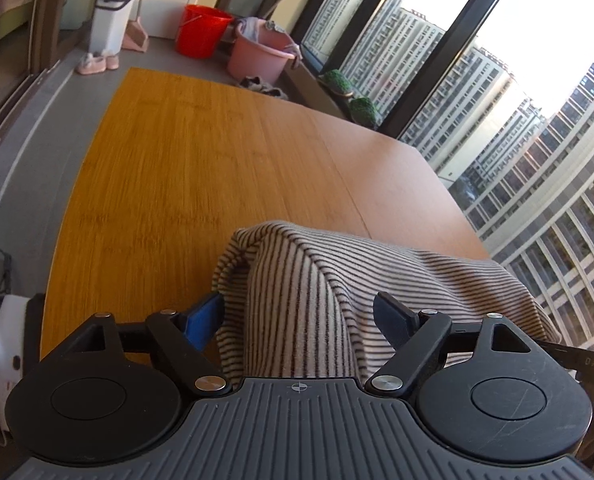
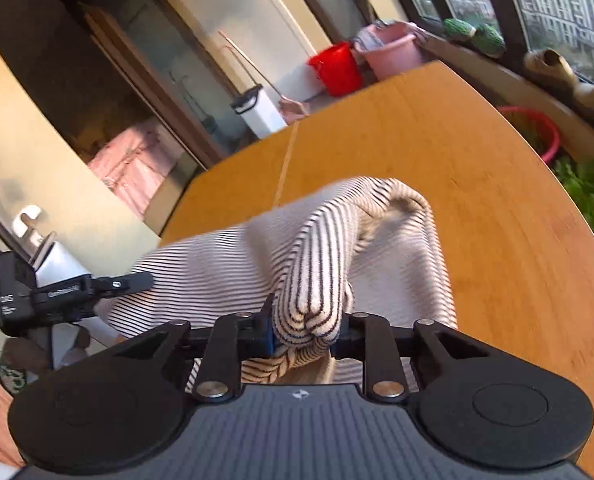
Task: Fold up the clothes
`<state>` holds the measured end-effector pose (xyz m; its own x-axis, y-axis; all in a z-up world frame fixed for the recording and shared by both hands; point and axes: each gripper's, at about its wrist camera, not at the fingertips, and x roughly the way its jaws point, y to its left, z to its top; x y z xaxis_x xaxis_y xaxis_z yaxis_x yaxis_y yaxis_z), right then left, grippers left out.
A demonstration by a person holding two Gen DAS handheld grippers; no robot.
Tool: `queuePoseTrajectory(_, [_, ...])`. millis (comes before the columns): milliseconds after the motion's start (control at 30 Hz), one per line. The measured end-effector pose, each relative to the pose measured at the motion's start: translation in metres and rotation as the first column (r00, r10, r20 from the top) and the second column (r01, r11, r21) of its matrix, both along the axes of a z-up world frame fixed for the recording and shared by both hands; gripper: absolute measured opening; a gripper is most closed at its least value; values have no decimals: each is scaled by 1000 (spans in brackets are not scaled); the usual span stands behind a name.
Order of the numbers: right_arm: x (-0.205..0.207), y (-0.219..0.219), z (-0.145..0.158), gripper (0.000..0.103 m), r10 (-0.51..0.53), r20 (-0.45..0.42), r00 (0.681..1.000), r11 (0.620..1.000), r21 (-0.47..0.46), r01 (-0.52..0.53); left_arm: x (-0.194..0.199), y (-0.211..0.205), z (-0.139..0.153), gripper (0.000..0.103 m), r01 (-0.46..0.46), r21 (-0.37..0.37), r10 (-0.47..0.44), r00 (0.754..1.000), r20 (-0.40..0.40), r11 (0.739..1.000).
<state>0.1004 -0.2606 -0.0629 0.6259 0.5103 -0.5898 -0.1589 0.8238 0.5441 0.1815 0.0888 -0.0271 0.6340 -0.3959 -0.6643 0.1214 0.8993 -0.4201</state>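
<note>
Nearest to me, my right gripper (image 2: 307, 330) is clamped on a bunched fold of the striped garment (image 2: 321, 280), the cloth pinched tight between both fingers. My left gripper (image 1: 297, 318) stands wide apart, its blue pads (image 1: 203, 322) on either side of a raised ridge of the same striped garment (image 1: 317, 280) without squeezing it. In the right wrist view, the left gripper's body (image 2: 37, 296) shows off to the side; I can read "DAS" on its black housing, the smaller print below is too blurred. The garment lies heaped at the near edge of the wooden table (image 1: 185, 168). Beyond the table stand a red bucket (image 1: 201, 32), a pink basin (image 1: 259, 56) and a white bin (image 1: 109, 20), with pink slippers (image 1: 97, 62) on the floor. Furthest off, the windows (image 1: 437, 20) show apartment towers
</note>
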Motion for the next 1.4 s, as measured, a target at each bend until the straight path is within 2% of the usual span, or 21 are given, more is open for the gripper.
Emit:
queuePoseTrajectory(100, [-2, -15, -3, 37, -34, -7, 999, 996, 78, 34, -2, 0, 2, 86, 20, -9, -20, 1000, 8, 1000])
queuePoseTrajectory(167, [0, -14, -2, 59, -18, -4, 1000, 996, 91, 18, -2, -1, 3, 85, 38, -26, -38, 999, 11, 999])
queuePoseTrajectory(267, [4, -5, -12, 61, 34, -36, 999, 995, 97, -31, 1, -7, -1, 85, 59, -38, -60, 998, -7, 998])
queuePoseTrajectory(300, [5, 0, -14, 61, 43, -20, 999, 996, 85, -41, 2, -10, -4, 85, 60, -33, -61, 998, -16, 998])
queuePoseTrajectory(333, [5, 5, -15, 58, 52, -5, 999, 996, 72, -52, 3, -13, -7, 83, 62, -28, -62, 998, -25, 998])
queuePoseTrajectory(367, [9, 7, -14, 40, 61, 6, 998, 996, 60, -61, 5, -14, -8, 76, 56, -23, -57, 998, -33, 998])
queuePoseTrajectory(433, [17, 12, -12, 26, 76, 26, 997, 996, 39, -77, 6, -13, -6, 69, 37, -18, -38, 999, -31, 999])
queuePoseTrajectory(467, [21, 10, -9, 21, 76, 33, 997, 996, 38, -77, 7, -13, -4, 60, 27, -16, -28, 999, -28, 999])
queuePoseTrajectory(500, [24, 8, -5, 21, 73, 44, 996, 996, 38, -75, 2, -14, -3, 49, 40, -17, -41, 999, -29, 999])
queuePoseTrajectory(567, [19, 1, 9, 19, 78, 93, 993, 996, 38, -82, -12, -19, -1, 45, 83, -23, -83, 996, -32, 996])
queuePoseTrajectory(667, [2, -10, 29, 19, 88, 153, 984, 994, 45, -96, -34, -26, 2, 44, 146, -31, -147, 988, -37, 989])
queuePoseTrajectory(733, [-14, -20, 33, 19, 91, 157, 983, 993, 58, -101, -48, -31, 4, 44, 188, -36, -189, 981, -40, 982])
queuePoseTrajectory(833, [-38, -36, 24, 19, 100, 110, 989, 991, 80, -109, -70, -38, 7, 46, 250, -45, -252, 967, -44, 967])
queuePoseTrajectory(867, [-45, -42, 17, 20, 100, 81, 992, 991, 85, -106, -77, -40, 8, 52, 270, -48, -273, 961, -45, 962])
queuePoseTrajectory(933, [-56, -46, -4, 21, 74, 11, 997, 995, 65, -75, -75, -41, -1, 56, 259, -59, -263, 962, -70, 964])
queuePoseTrajectory(1033, [-63, -52, -23, 23, 26, -22, 999, 993, 113, -24, -67, -41, -17, 56, 229, -76, -237, 965, -112, 970])
queuePoseTrajectory(1100, [-61, -48, -22, 23, 14, -4, 1000, 996, 92, -13, -59, -45, -18, 57, 218, -61, -224, 969, -106, 974])
queuePoseTrajectory(1233, [-43, -30, -20, 23, 20, 70, 997, 1000, 11, -21, -41, -48, -19, 59, 210, 23, -209, 977, -37, 977])
queuePoseTrajectory(1400, [7, -10, -15, 23, 40, 90, 995, 998, -60, -35, 1, -34, -21, 59, 138, 37, -138, 990, -9, 990])
